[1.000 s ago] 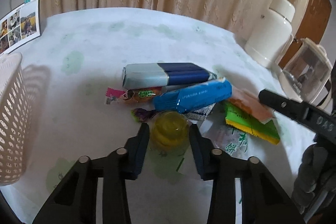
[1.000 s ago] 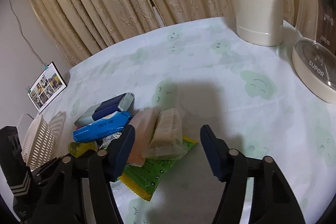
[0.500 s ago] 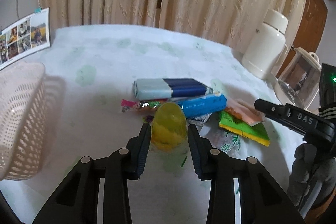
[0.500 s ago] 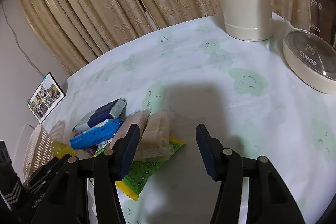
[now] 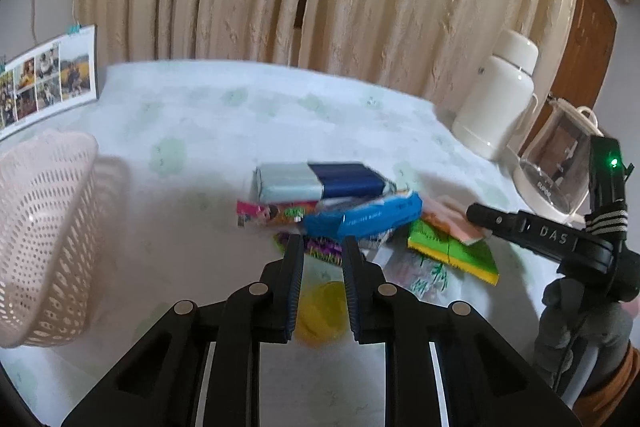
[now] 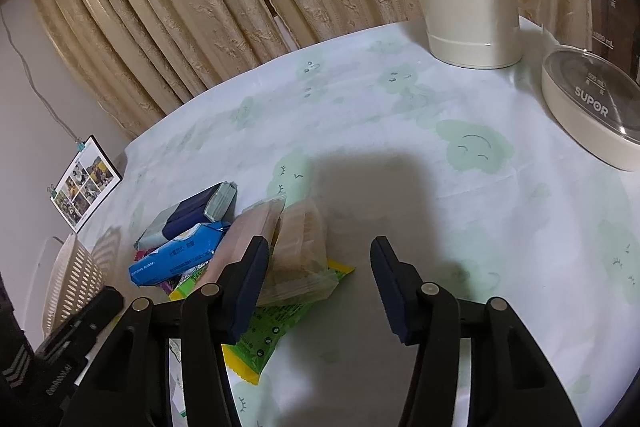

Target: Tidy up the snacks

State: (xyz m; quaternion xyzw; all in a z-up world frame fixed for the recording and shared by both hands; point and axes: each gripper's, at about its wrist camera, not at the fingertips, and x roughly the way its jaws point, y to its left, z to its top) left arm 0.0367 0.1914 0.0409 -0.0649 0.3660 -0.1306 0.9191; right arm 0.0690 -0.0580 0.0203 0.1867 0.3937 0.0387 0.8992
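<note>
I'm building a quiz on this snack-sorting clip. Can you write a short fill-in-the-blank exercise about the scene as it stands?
1. The left claw is closed on a ____ jelly cup.
2. The right claw is ____ and holds nothing.
3. The empty basket stands to the ____ of the snack pile.
4. The green packet lies ____ the two clear wafer packs.

Missing words: yellow; open; left; under

A yellow jelly cup (image 5: 322,311) sits low between dark fingers (image 5: 294,283). Behind it, blue (image 5: 362,221), navy-grey (image 5: 316,181) and green snack packets (image 5: 452,253) lie heaped on the counter (image 5: 224,131).
</note>
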